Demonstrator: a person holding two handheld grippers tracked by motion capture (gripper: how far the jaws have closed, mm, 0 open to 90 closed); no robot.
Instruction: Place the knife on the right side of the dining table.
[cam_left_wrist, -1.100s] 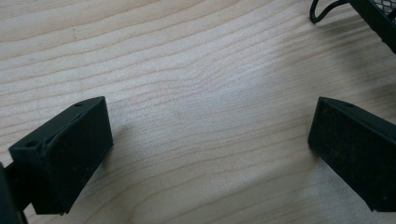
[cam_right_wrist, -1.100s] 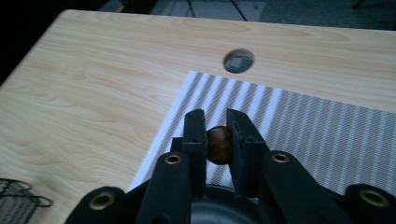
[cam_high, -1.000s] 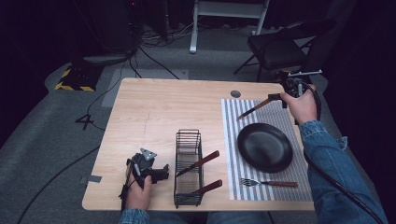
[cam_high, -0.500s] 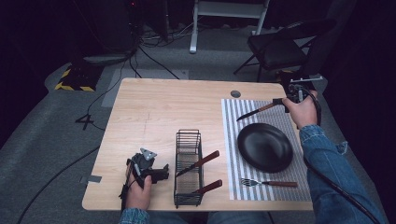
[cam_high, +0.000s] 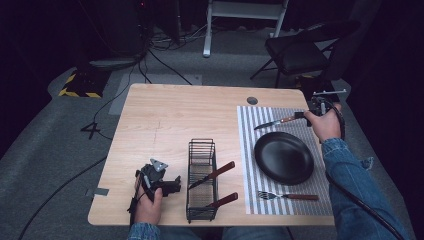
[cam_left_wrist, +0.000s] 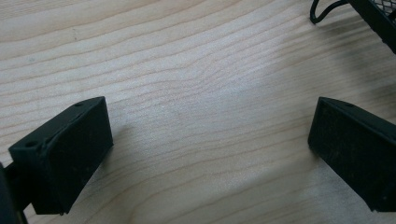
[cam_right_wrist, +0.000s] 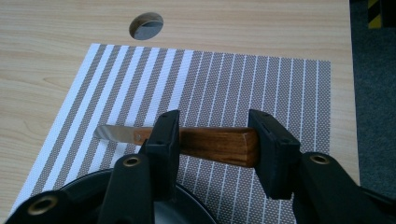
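Note:
A wooden-handled knife (cam_high: 280, 121) (cam_right_wrist: 210, 143) lies on the striped placemat (cam_high: 248, 150) (cam_right_wrist: 224, 84) just beyond the black plate (cam_high: 283, 157) (cam_right_wrist: 190, 208), blade pointing left. My right gripper (cam_high: 306, 116) (cam_right_wrist: 215, 128) straddles its handle. Its jaws have just been opening and stand apart, and the pads no longer clamp the handle. My left gripper (cam_high: 175, 184) (cam_left_wrist: 210, 149) rests open on the bare wood, left of the wire rack (cam_high: 202, 150), with nothing between its jaws.
Two more wooden-handled utensils (cam_high: 215, 174) (cam_high: 222, 201) lie in the rack. A fork (cam_high: 287, 196) lies on the placemat in front of the plate. A cable hole (cam_high: 252, 100) (cam_right_wrist: 146, 25) sits in the table behind the mat. A chair (cam_high: 300, 47) stands beyond the table.
My right hand has come down toward the placemat with the knife, and its jaws have spread apart. The left hand has not moved.

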